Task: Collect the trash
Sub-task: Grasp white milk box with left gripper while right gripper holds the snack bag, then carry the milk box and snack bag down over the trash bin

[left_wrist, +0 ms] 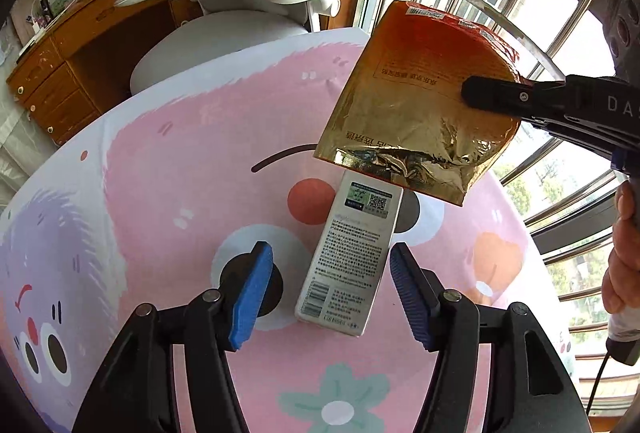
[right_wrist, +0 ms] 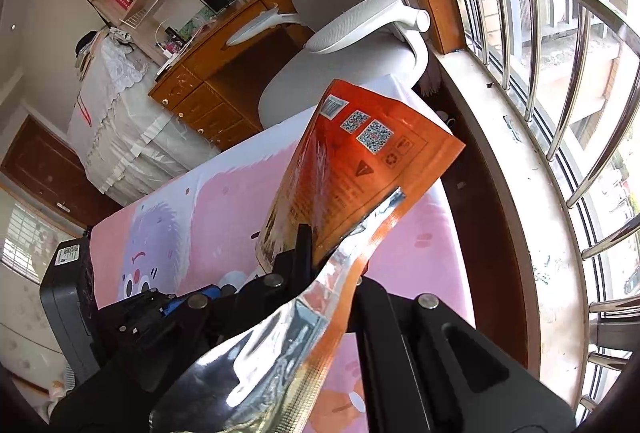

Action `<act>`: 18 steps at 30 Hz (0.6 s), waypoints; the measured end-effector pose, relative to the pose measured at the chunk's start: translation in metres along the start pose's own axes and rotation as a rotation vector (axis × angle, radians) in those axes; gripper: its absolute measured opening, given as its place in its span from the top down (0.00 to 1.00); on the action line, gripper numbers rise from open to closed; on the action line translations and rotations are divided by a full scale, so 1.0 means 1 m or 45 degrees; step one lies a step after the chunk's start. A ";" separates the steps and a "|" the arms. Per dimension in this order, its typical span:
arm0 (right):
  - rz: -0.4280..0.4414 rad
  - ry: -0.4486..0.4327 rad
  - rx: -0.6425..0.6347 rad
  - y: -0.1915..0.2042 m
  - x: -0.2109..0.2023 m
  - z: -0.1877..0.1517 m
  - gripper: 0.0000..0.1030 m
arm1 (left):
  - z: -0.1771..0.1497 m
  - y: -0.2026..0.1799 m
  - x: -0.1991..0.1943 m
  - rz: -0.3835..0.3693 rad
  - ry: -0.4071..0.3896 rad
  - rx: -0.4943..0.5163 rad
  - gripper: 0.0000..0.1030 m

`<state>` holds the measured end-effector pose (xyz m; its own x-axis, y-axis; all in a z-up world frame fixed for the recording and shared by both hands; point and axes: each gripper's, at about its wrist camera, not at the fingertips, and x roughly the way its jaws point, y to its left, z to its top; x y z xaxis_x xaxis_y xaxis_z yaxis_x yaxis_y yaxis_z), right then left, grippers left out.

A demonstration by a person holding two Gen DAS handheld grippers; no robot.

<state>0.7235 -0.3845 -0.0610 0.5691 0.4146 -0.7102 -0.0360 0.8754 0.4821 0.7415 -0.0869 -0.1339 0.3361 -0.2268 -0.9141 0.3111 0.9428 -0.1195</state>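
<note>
Right tongs [right_wrist: 316, 253] pinch a crinkled orange-gold foil pouch [left_wrist: 420, 101]; left tongs [left_wrist: 332, 289] gape wide.

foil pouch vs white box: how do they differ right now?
The foil pouch is lifted off the table, pinched by the right gripper; the white box lies flat on the tablecloth, ungripped, between the open left gripper fingers. Pouch is crinkled, torn-open orange-gold foil; box is rigid and rectangular. Both carry QR codes and barcodes.
</note>
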 end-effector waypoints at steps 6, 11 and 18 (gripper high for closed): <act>0.018 0.008 0.021 -0.003 0.003 -0.009 1.00 | -0.002 -0.018 0.000 0.014 0.015 0.019 0.62; 0.043 0.004 0.008 0.005 -0.005 -0.018 1.00 | -0.019 -0.014 -0.026 0.015 -0.010 -0.039 0.66; 0.070 -0.015 -0.028 0.034 -0.028 -0.039 1.00 | -0.059 -0.005 -0.077 0.027 -0.045 -0.084 0.66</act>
<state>0.6744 -0.3571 -0.0444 0.5750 0.4595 -0.6769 -0.0853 0.8566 0.5089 0.6620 -0.0600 -0.0859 0.3733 -0.2138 -0.9027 0.2447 0.9613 -0.1265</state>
